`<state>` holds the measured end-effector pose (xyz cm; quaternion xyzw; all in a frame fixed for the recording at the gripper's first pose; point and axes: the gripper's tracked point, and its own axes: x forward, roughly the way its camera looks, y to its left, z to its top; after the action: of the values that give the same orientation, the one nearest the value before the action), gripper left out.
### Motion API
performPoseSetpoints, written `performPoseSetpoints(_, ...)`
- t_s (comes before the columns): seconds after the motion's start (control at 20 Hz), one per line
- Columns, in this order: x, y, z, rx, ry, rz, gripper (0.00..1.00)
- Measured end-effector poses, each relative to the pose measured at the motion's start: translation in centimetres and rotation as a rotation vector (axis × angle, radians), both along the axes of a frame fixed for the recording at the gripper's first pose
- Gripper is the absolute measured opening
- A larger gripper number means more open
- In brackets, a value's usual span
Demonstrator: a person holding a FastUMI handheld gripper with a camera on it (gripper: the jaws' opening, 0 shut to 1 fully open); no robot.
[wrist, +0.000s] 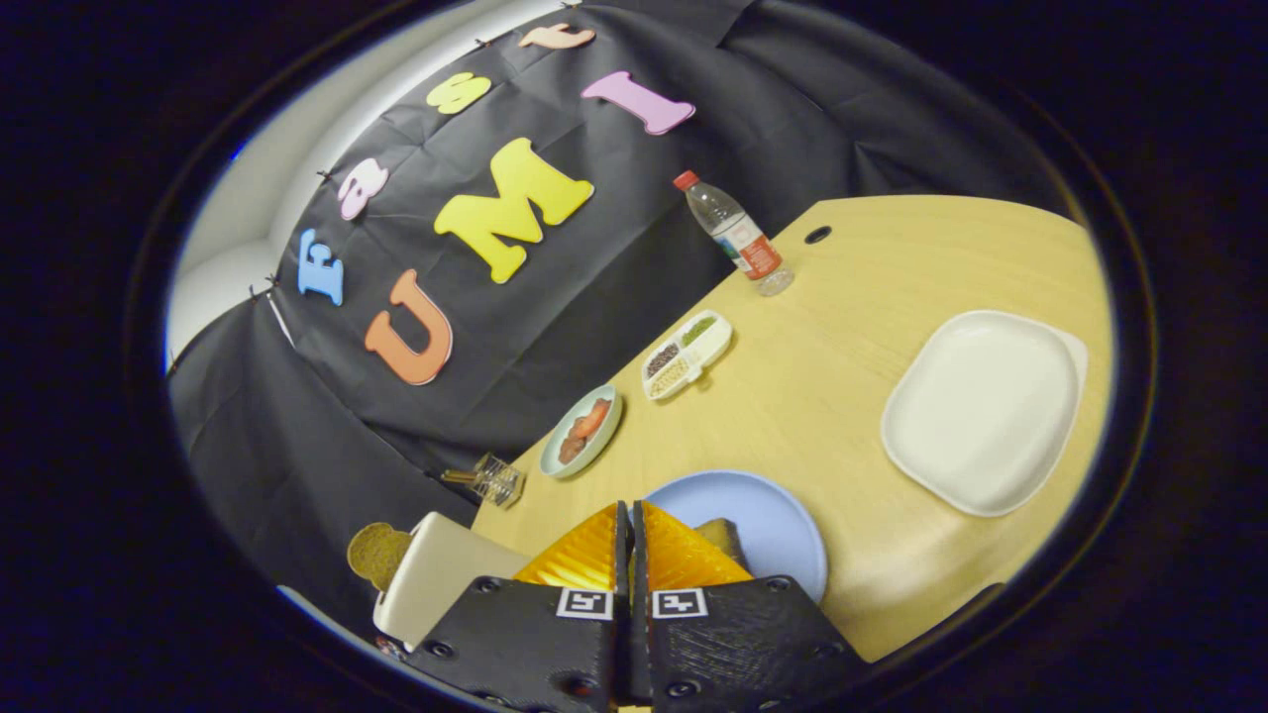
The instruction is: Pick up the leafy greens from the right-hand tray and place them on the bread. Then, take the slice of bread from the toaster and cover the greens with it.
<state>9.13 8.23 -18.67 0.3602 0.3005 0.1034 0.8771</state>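
Note:
My gripper is shut, its two fingers pressed together with nothing visible between them. It hovers tilted over the near edge of a blue plate. On that plate a brown bread slice peeks out just behind the right finger, mostly hidden. Left of the fingers stands a white toaster with a round brown bread slice sticking out of its far end. Beyond the plate to the right lies the white tray, its surface showing plain white.
Along the table's back edge sit a small green dish with reddish food, a three-compartment dish and a water bottle. A small clear object lies near the toaster. A dark hole marks the wooden table.

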Motion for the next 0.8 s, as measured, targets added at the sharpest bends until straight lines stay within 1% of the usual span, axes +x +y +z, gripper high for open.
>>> performPoseSetpoints(0.1, -0.2, -0.8, -1.3, -0.041, 0.021, 0.004, 0.00)
performPoseSetpoints(0.2, -0.6, -0.9, -2.0, -0.084, 0.022, 0.024, 0.00)
performPoseSetpoints(0.3, -0.8, -1.7, -2.4, -0.175, -0.001, 0.034, 0.03)
performPoseSetpoints(0.35, -0.8, -1.8, -2.3, -0.201, -0.020, 0.043, 0.11)
performPoseSetpoints(0.4, -0.8, -1.8, -2.1, -0.229, -0.039, 0.052, 0.16)
performPoseSetpoints(0.45, -0.8, -2.2, -1.9, -0.263, -0.058, 0.049, 0.29)
performPoseSetpoints(0.55, -0.7, -3.1, -0.9, -0.321, -0.104, 0.035, 0.49)
performPoseSetpoints(0.65, -1.0, -4.0, 0.5, -0.360, -0.141, 0.003, 0.69)
performPoseSetpoints(0.7, -1.3, -4.1, 1.6, -0.373, -0.165, -0.009, 0.73)
performPoseSetpoints(0.8, -1.7, -4.4, 3.9, -0.439, -0.210, -0.037, 0.81)
